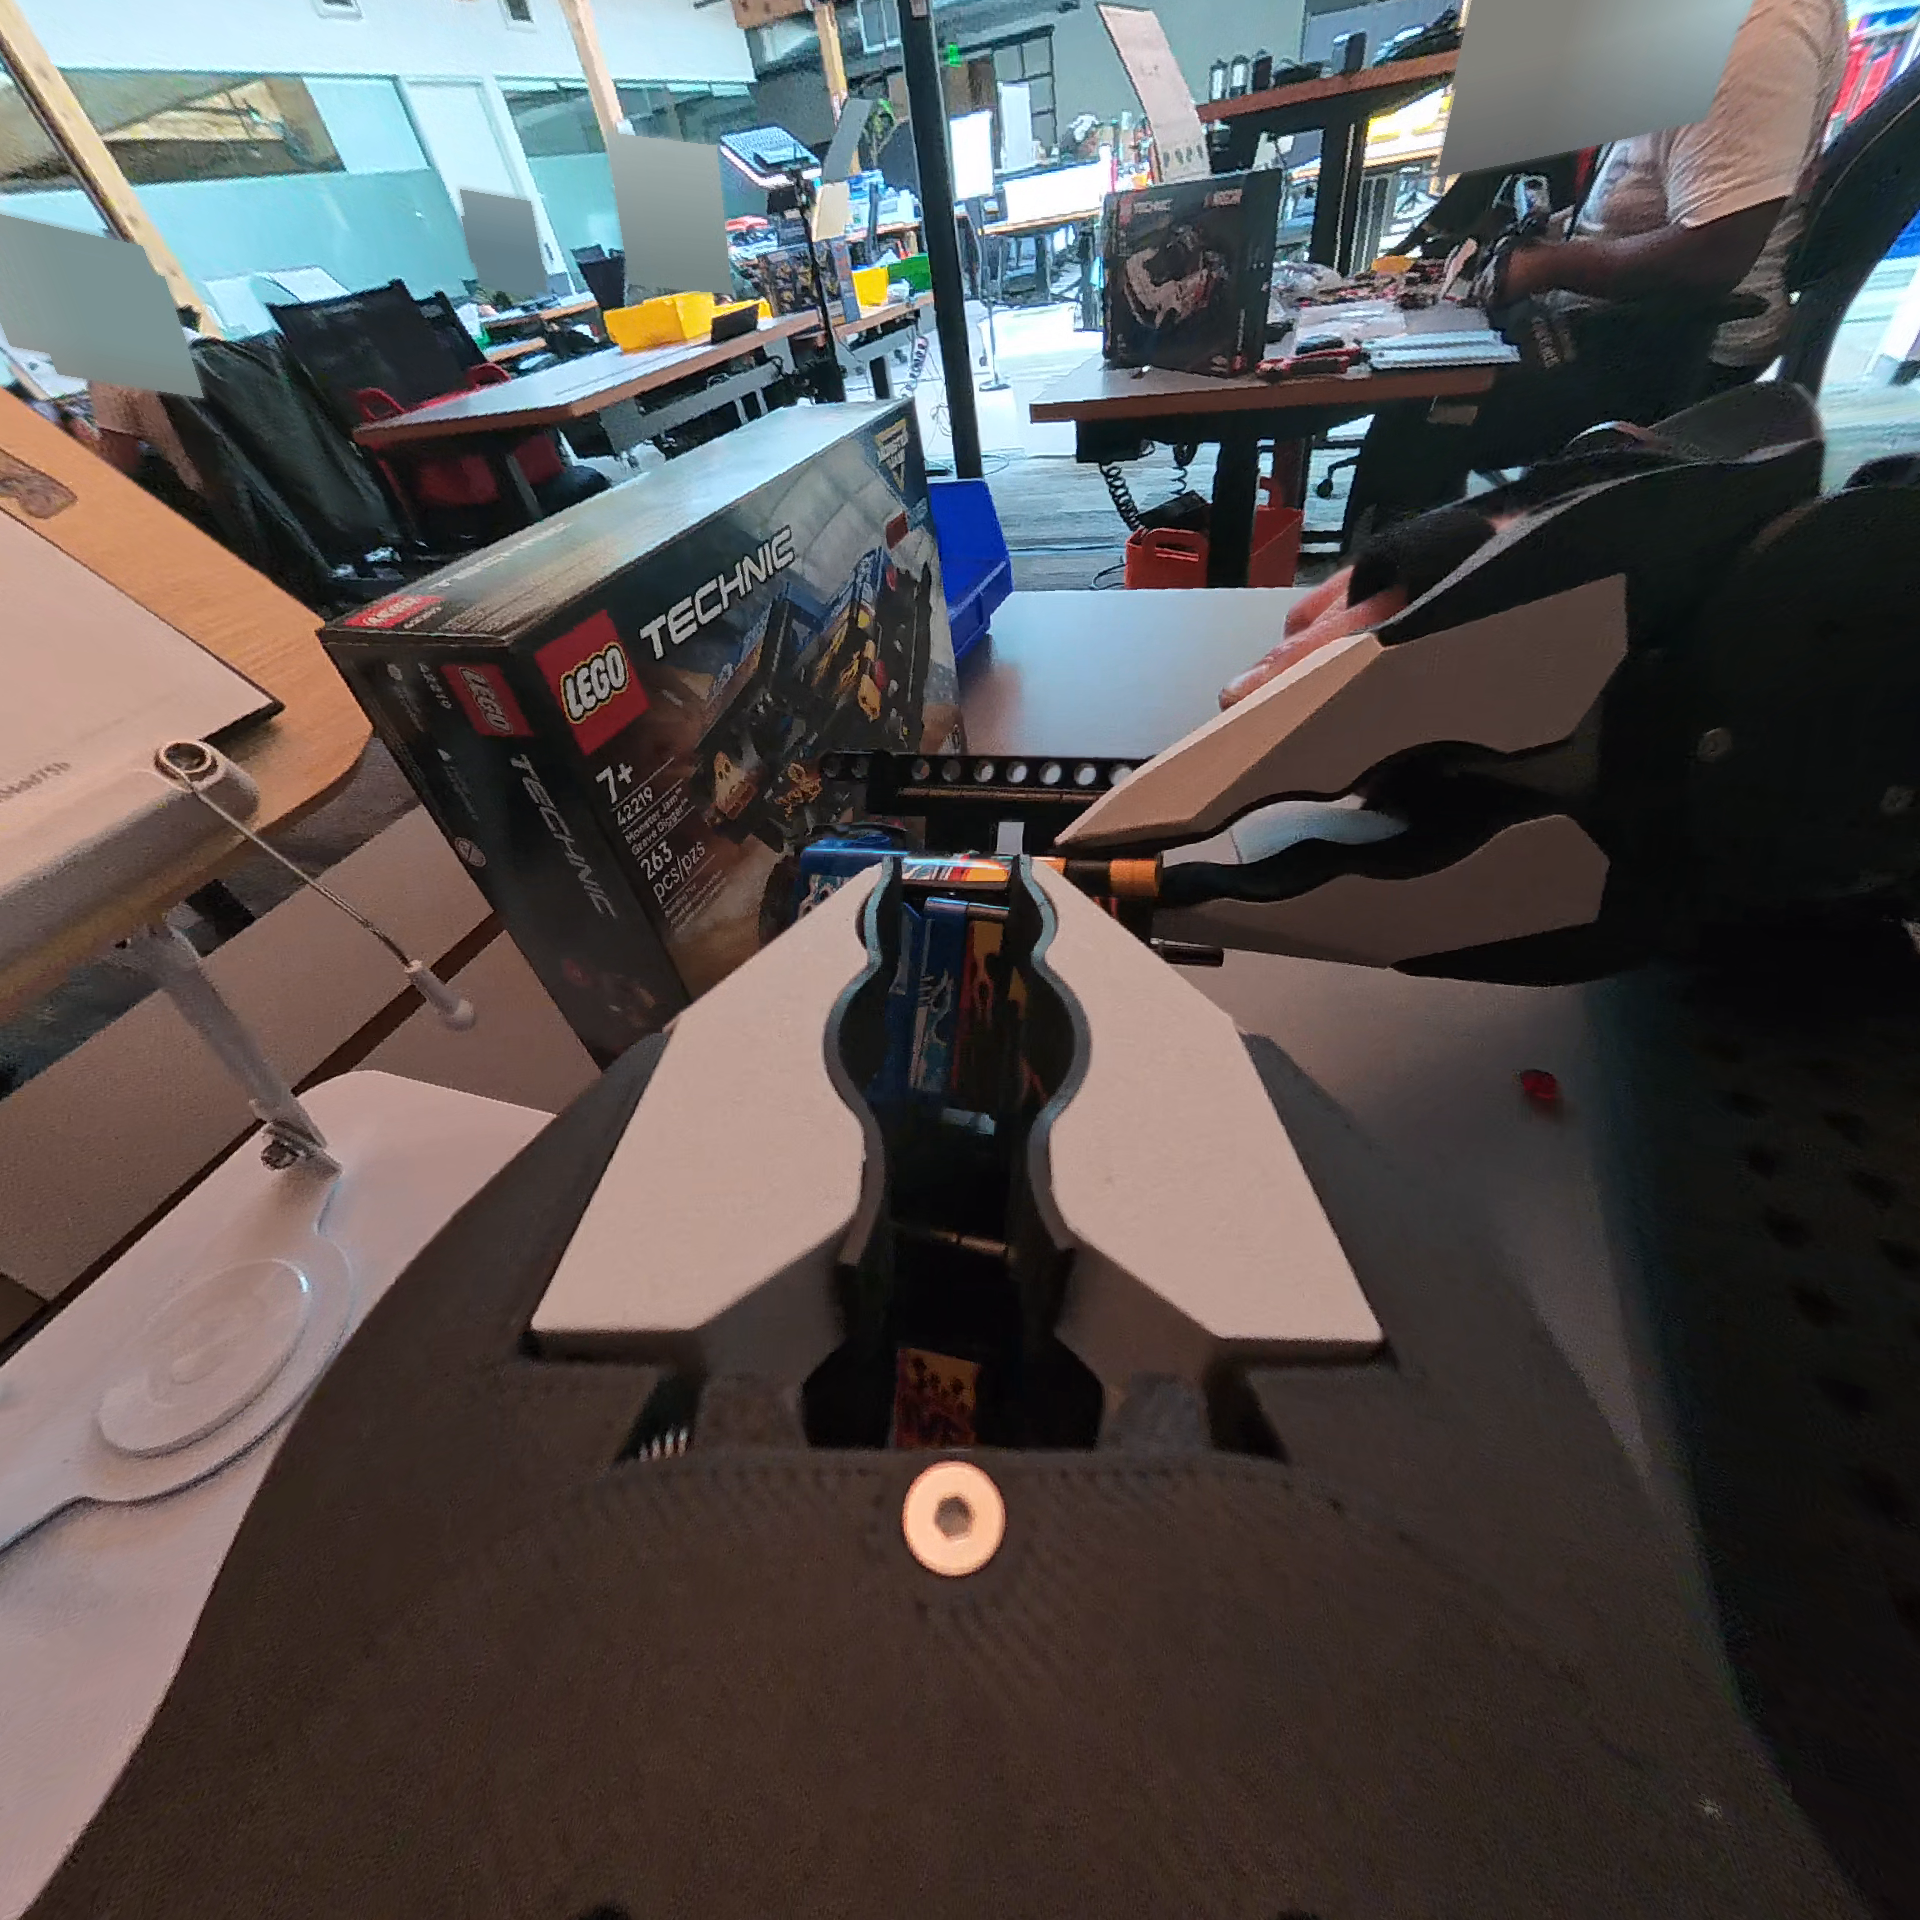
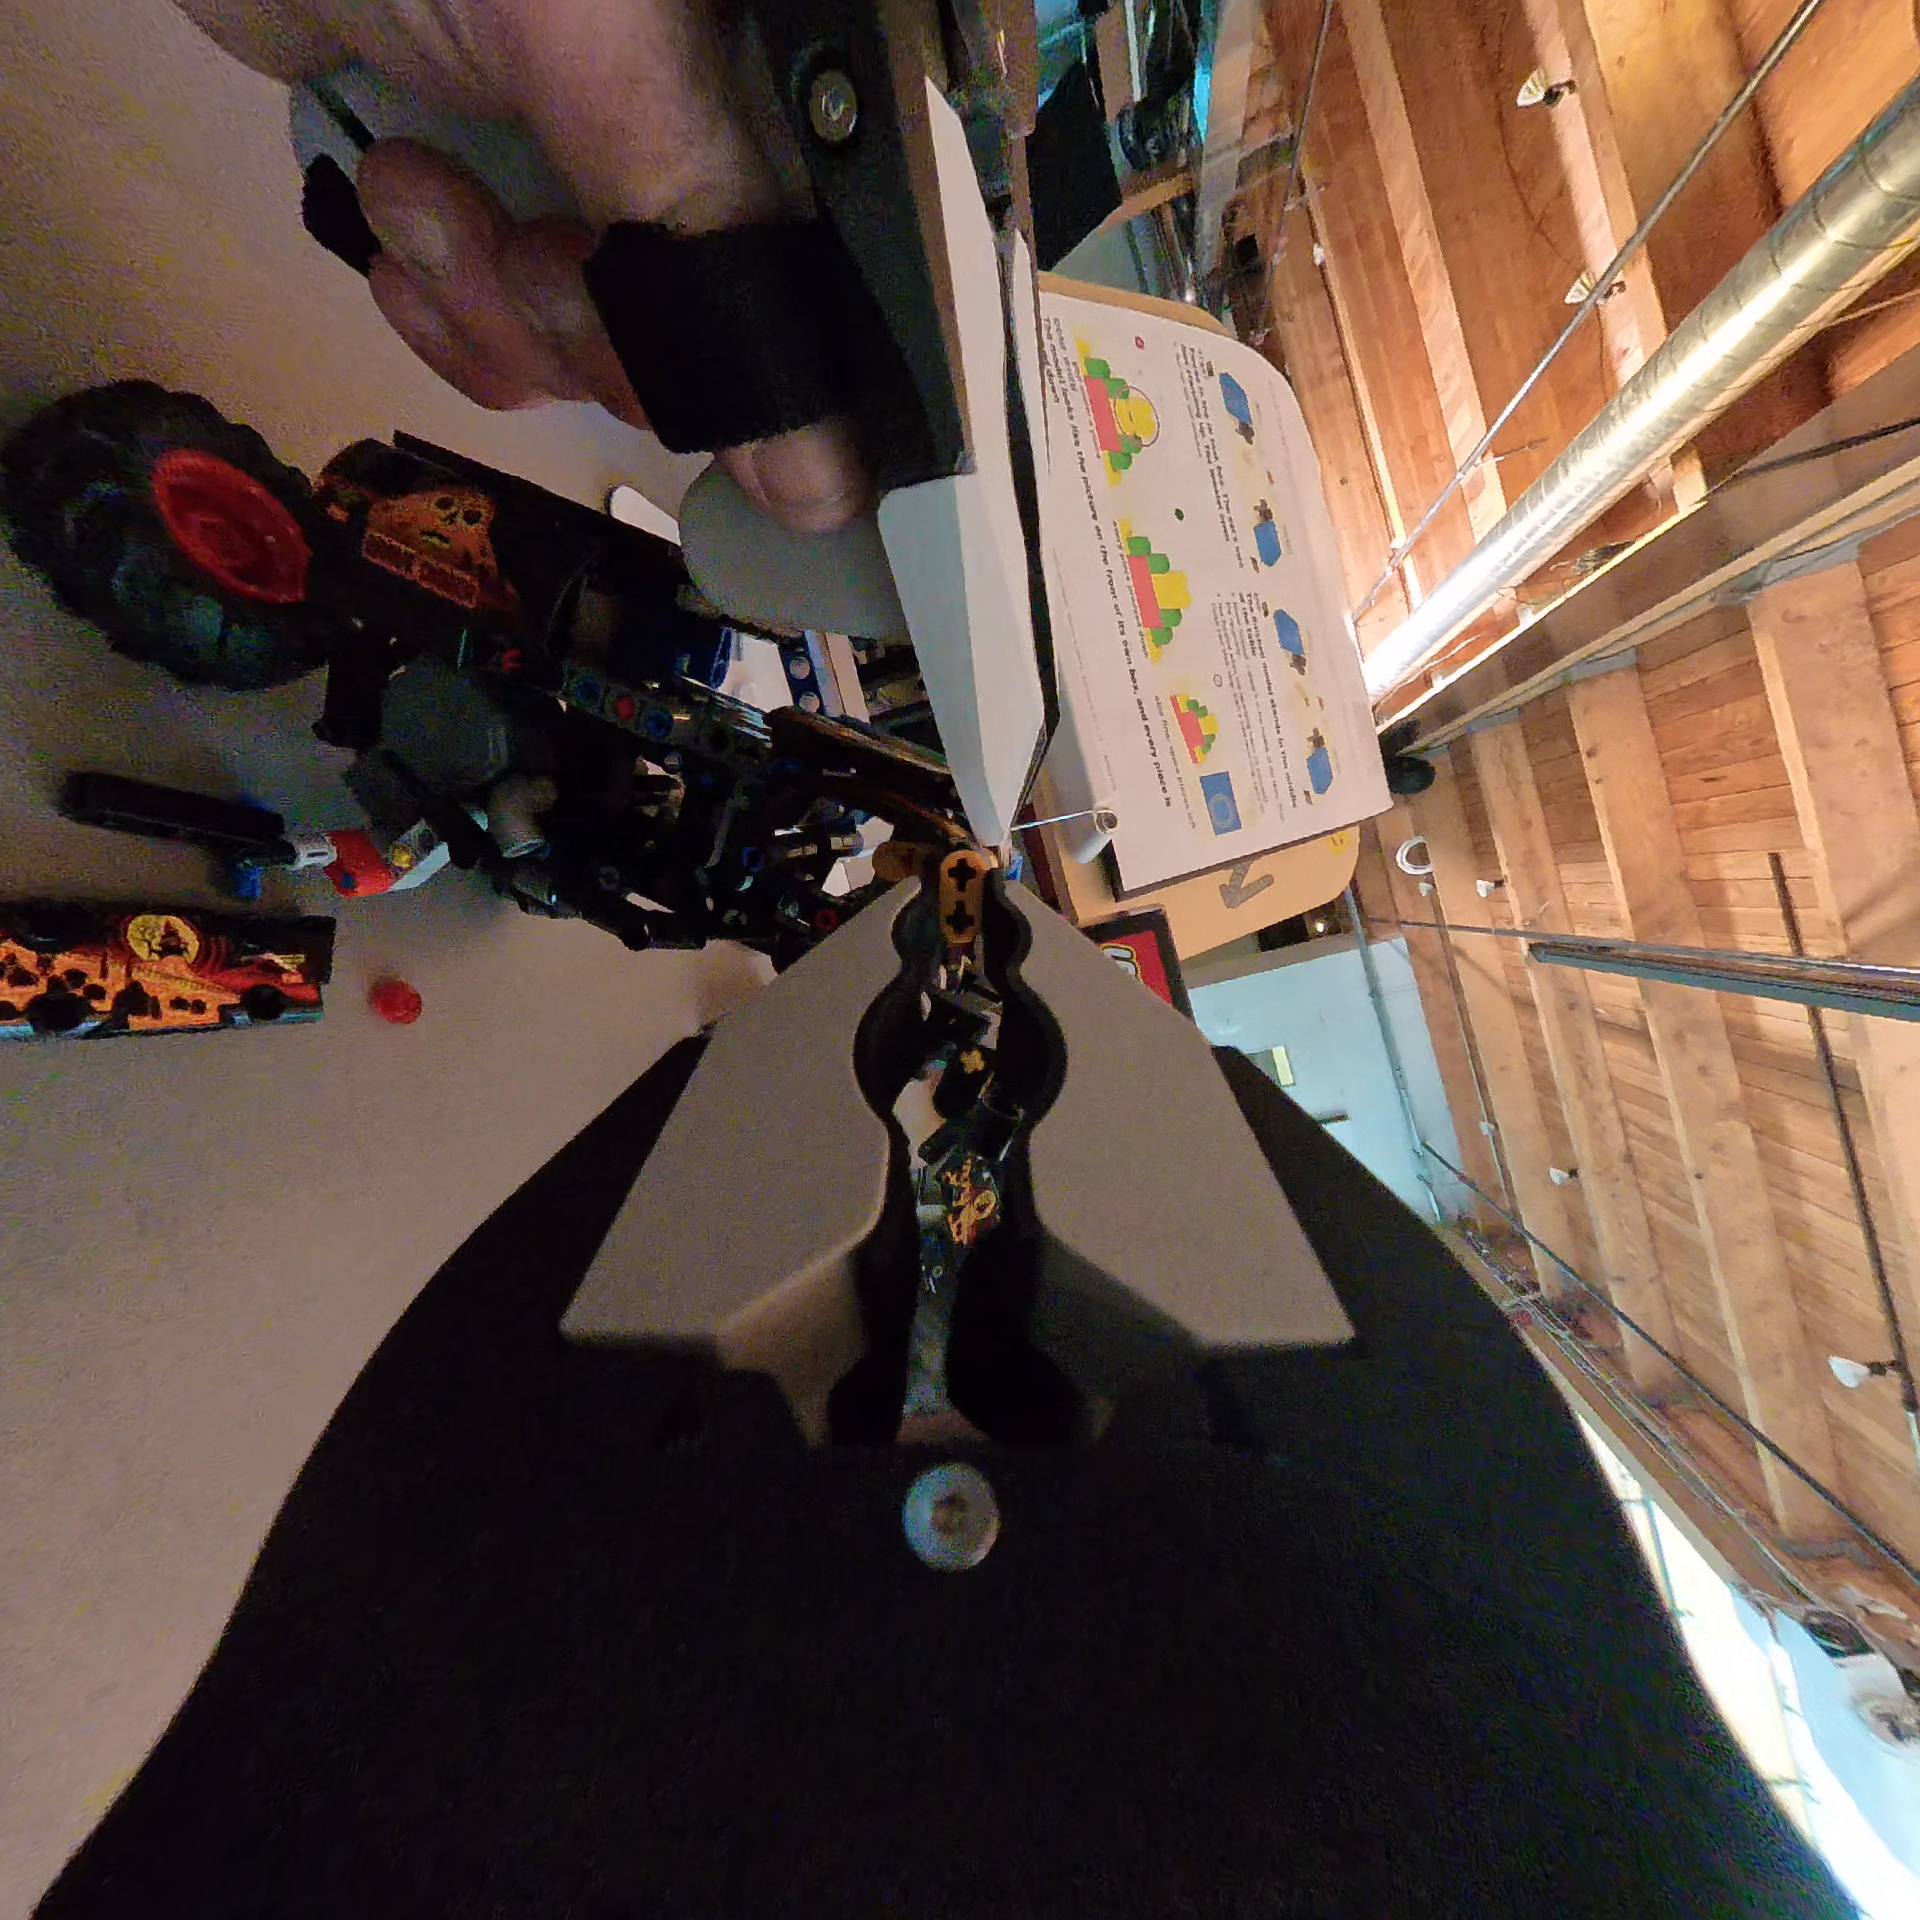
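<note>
At the far left of the left wrist view a white stand [image 1: 223, 1049] carries a tilted board with a printed sheet, its flat base resting on the grey bench [image 1: 1382, 1049]. Just right of it stands a dark toy-set box [image 1: 665, 717], upright and angled, with a blue bin [image 1: 971, 556] behind its far corner. In the middle, the left hand-held gripper [image 1: 956, 873] has its white fingers drawn nearly together on a partly built brick truck model [image 1: 951, 997] — blue and flame-printed panels show in the narrow gap between the jaws. From the right, the right hand-held gripper [image 1: 1117, 868] lies turned on its side, its jaws pinched onto an orange connector piece [image 1: 1127, 876] at the model's end, close by the left fingertips. In the right wrist view that orange connector piece [image 2: 961, 894] sits clamped at the right gripper's [image 2: 961, 904] tips, while the model [image 2: 582, 769] stretches away leftward to a black tyre with a red hub [image 2: 177, 535]. A loose flame-printed panel [image 2: 156, 971] and a small red stud [image 2: 395, 1000] lie on the bench [image 2: 208, 1247] — apart from the model.
</note>
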